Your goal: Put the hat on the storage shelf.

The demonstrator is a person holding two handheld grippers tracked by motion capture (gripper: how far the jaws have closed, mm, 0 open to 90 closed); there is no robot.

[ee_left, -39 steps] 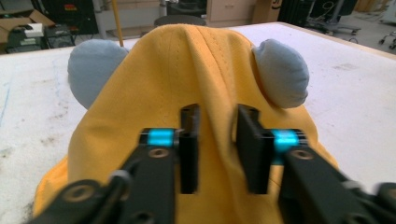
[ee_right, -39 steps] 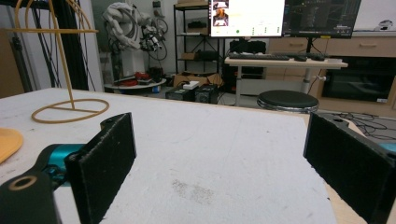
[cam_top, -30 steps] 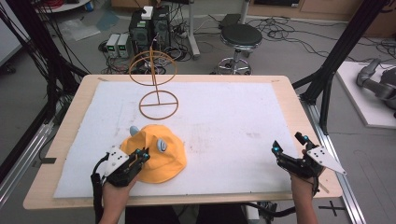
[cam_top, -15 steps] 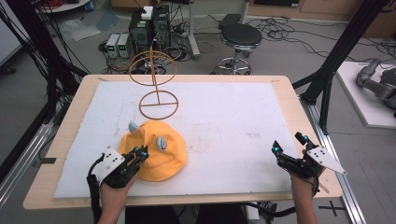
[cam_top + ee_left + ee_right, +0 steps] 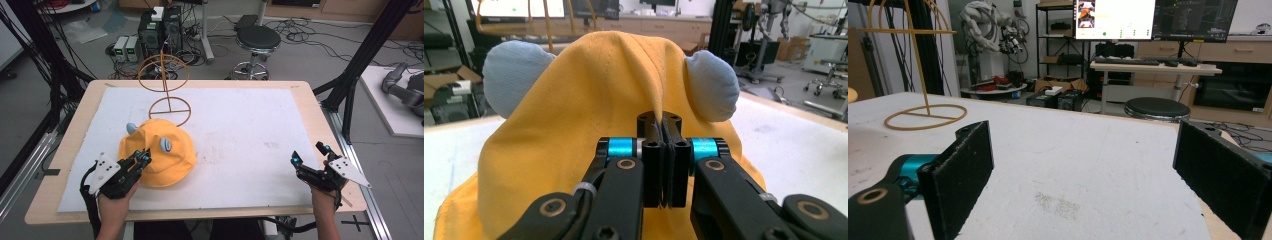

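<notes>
Your left gripper point(image 5: 141, 161) sits at the lower left of the high view, jaws pinched together on a fold of the yellow hat point(image 5: 157, 157). In the left gripper view the cloth runs up in a crease straight out of the closed pads point(image 5: 651, 165), so the grip looks like a brim-edge pinch — likely chosen so the hat hangs open below it when lifted. The hat's crown bulges upward and its two grey ears point(image 5: 511, 75) stand out either side, which suggests the fabric is already carrying some of its own weight rather than lying flat.

The hat lies left of centre on the mat, just in front of the wire stand point(image 5: 164, 82), whose round base ring is near the far brim. My read is that the stand is the destination, with the hat held on the side away from it to be carried over the top hoop.

Your right gripper point(image 5: 310, 159) rests at the lower right, well apart from the hat, jaws wide apart with nothing between them — bare mat shows through the gap in the right gripper view.

Surface: a white mat point(image 5: 260, 125), faintly scuffed, on a wooden table point(image 5: 305, 92). Beyond it: a stool point(image 5: 256, 40), power boxes and loose cables on the floor, monitors point(image 5: 1153, 17) on a desk.
</notes>
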